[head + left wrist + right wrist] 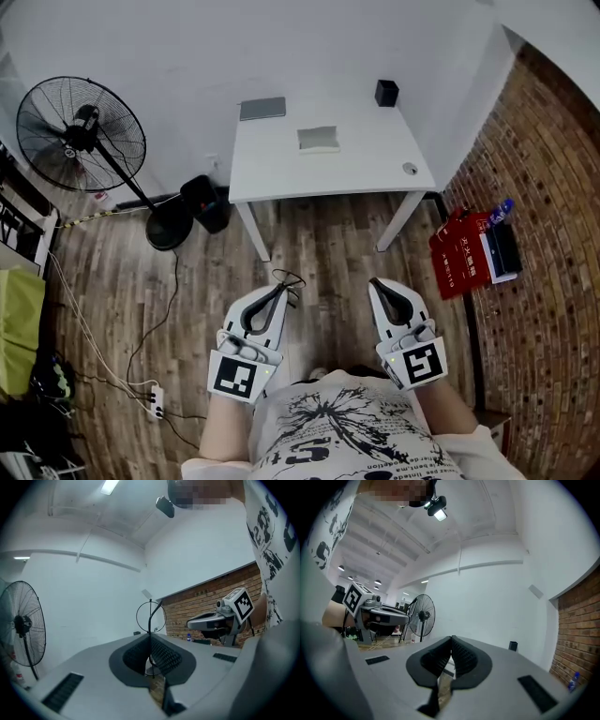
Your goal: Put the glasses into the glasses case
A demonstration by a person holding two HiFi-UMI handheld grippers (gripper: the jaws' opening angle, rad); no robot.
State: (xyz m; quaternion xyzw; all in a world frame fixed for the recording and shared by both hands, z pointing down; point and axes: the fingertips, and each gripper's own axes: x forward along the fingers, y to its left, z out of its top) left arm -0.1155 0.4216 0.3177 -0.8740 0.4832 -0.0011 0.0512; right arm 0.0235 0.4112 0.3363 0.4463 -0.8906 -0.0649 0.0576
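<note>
Thin black wire-framed glasses (289, 278) stick out of my left gripper (281, 289), which is shut on them low over the wooden floor, well short of the table. In the left gripper view a round lens rim (151, 616) stands up above the closed left gripper (151, 637), the frame pinched between the pads. My right gripper (377, 284) is beside it, shut with nothing in it; the right gripper view shows its pads (461, 656) pressed together. What looks like the glasses case (319, 139), a grey-green oblong, lies mid-table on the white table (281, 173).
Also on the table: a flat grey pad (262, 108), a black cube (386, 92) and a small round object (410, 169). A standing fan (82, 131) and a black bin (204, 202) stand to the left. Red bags (459, 251) lean against the brick wall. Cables and a power strip (155, 401) lie on the floor.
</note>
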